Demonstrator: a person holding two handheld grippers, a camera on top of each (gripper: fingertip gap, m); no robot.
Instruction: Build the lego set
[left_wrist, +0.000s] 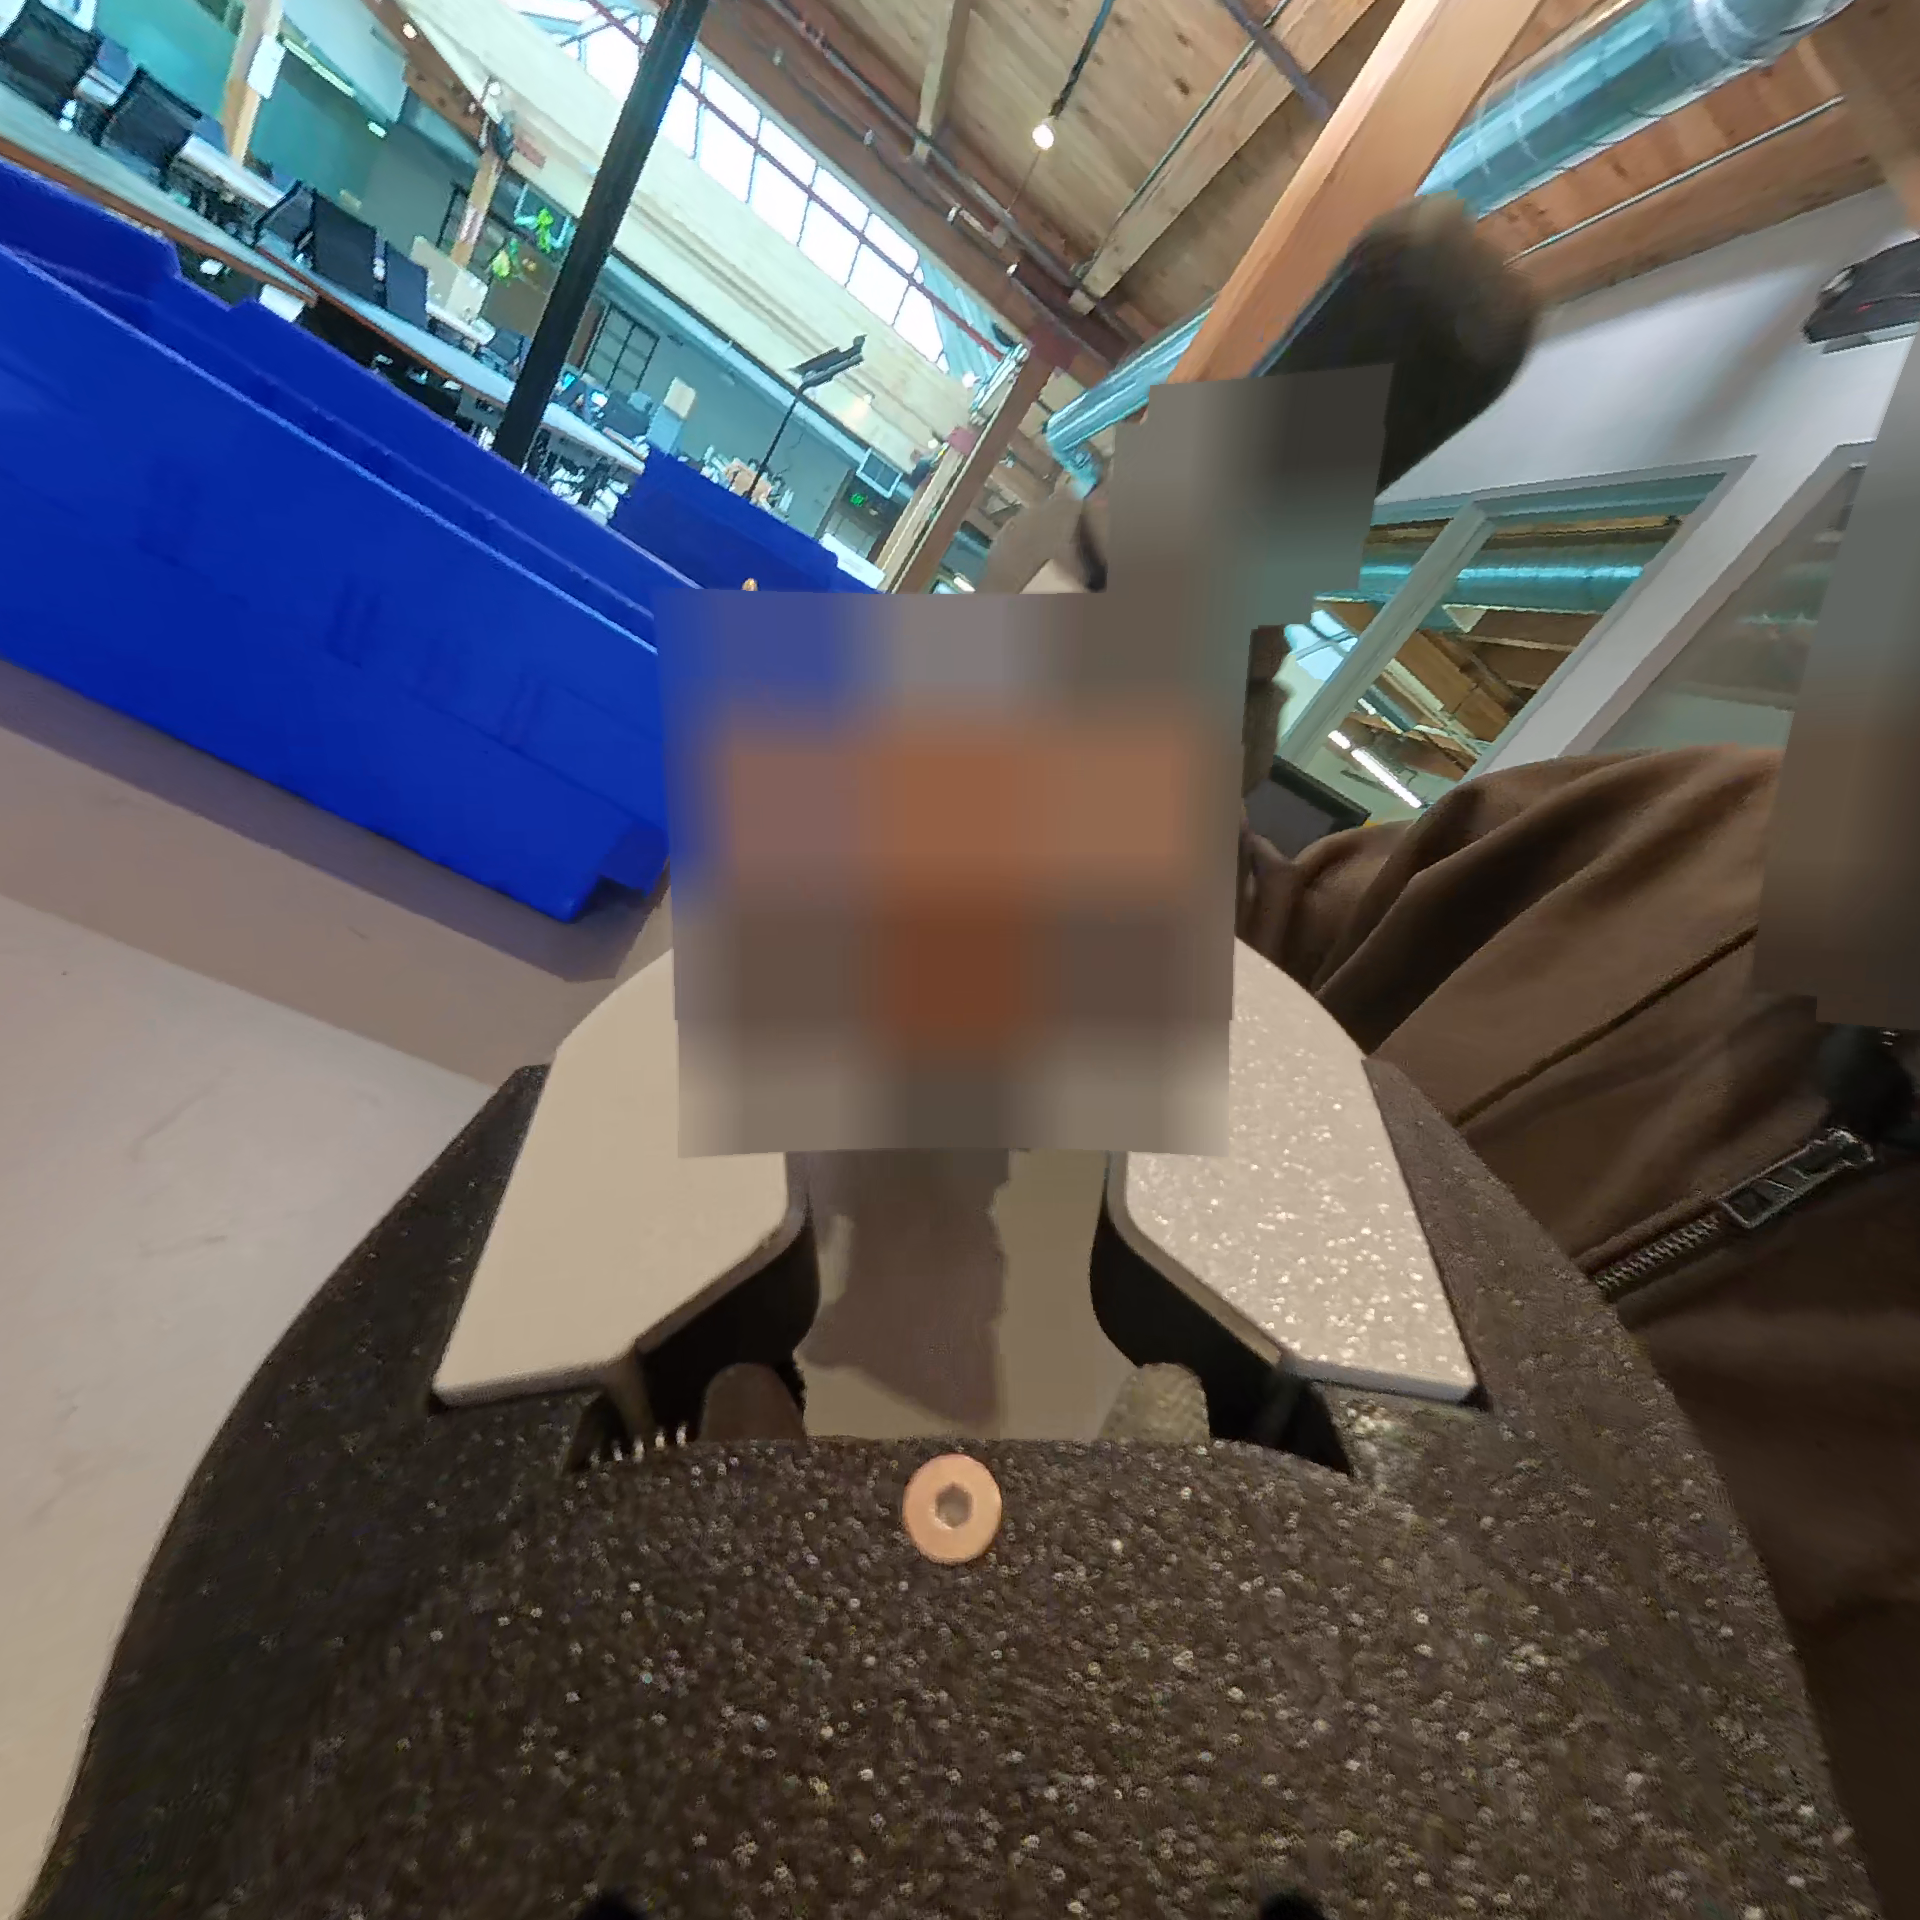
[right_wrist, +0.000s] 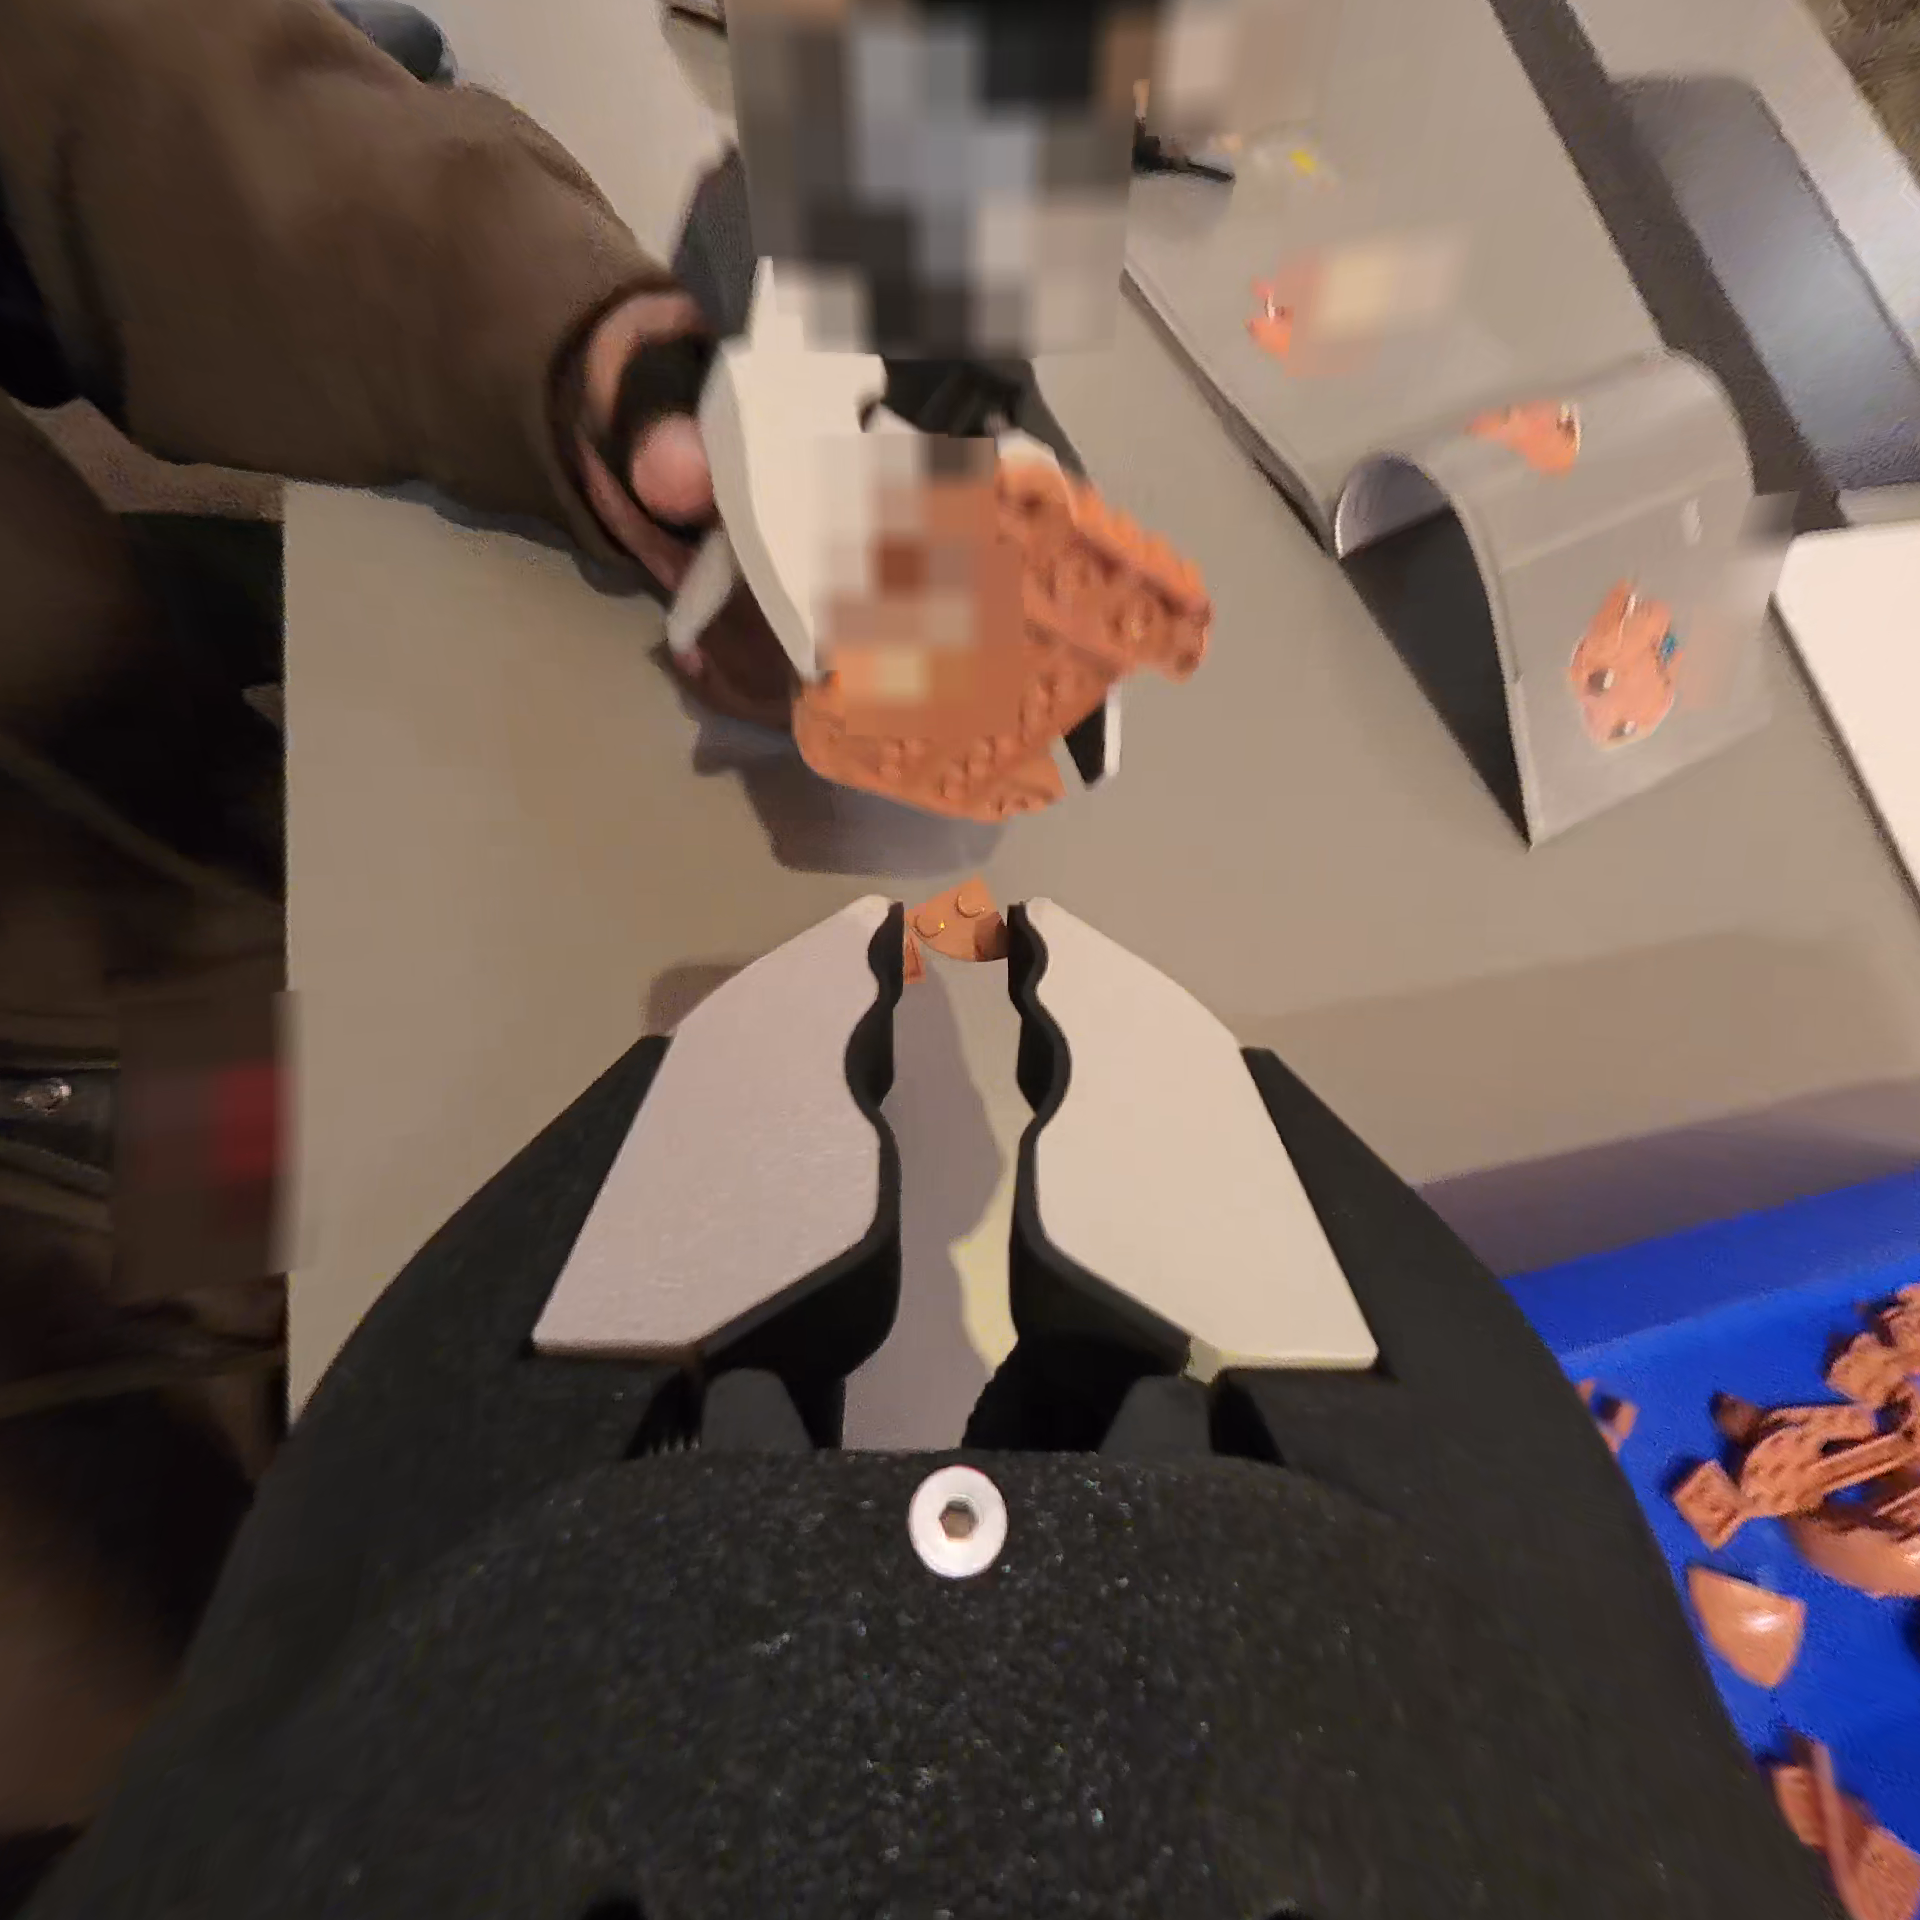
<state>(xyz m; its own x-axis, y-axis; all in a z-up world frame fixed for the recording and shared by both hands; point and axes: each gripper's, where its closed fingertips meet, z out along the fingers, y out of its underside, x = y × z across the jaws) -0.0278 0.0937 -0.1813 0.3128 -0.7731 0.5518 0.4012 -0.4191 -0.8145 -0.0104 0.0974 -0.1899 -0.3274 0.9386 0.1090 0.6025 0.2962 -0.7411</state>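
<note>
My right gripper (right_wrist: 956, 920) is shut on a small orange rounded plate (right_wrist: 958, 928), pinched at its fingertips above the grey table (right_wrist: 468, 831). Just beyond it, my left gripper (right_wrist: 961, 717) is shut on a larger orange lego assembly (right_wrist: 1101, 613) and holds it in the air, studs facing my right gripper. A small gap separates the plate from the assembly. In the left wrist view the white fingers (left_wrist: 623, 1195) show, but a blurred patch hides their tips and the assembly.
An open grey instruction booklet (right_wrist: 1558, 499) lies at the back right. A blue bin (right_wrist: 1621, 1340) with several loose orange pieces (right_wrist: 1787, 1455) stands at the right; blue bins (left_wrist: 312, 623) also show in the left wrist view. A brown-sleeved arm (right_wrist: 312, 260) is at left.
</note>
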